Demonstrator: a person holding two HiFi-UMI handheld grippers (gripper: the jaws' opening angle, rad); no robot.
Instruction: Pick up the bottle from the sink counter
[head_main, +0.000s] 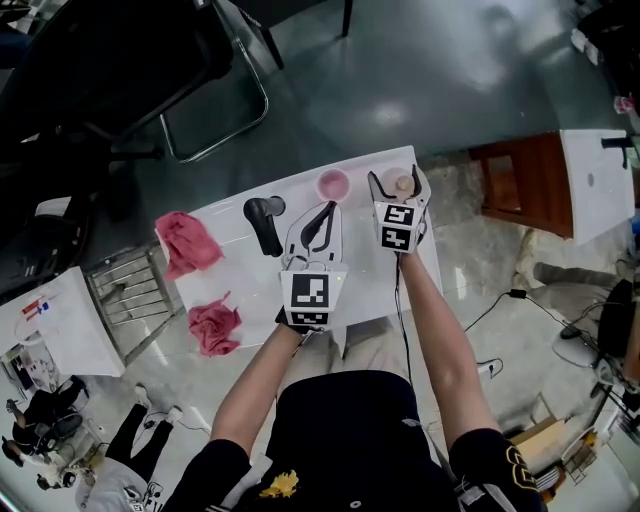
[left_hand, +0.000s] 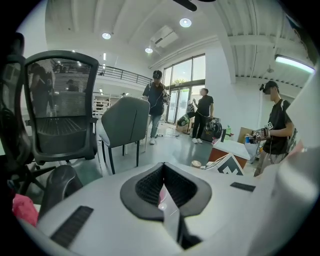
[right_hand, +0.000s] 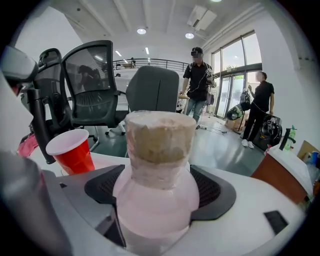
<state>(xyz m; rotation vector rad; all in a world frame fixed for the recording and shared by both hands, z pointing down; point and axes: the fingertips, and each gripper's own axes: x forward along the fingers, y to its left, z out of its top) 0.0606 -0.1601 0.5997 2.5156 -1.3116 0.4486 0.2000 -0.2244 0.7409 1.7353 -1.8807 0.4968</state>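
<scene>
Pink cork-capped bottle (right_hand: 157, 170) sits clamped at its shoulder in right gripper (head_main: 400, 186), above white counter (head_main: 240, 280). Likely light, rigid, slick; hold below neck. Left gripper (left_hand: 162, 190) jaws together, empty.

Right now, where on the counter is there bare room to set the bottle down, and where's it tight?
Free: the counter patch bordered by far pink cloth, near pink cloth, black device and left gripper. Crowded: far right, where red cup, left gripper and right gripper, shut on the bottle, sit close together.
</scene>
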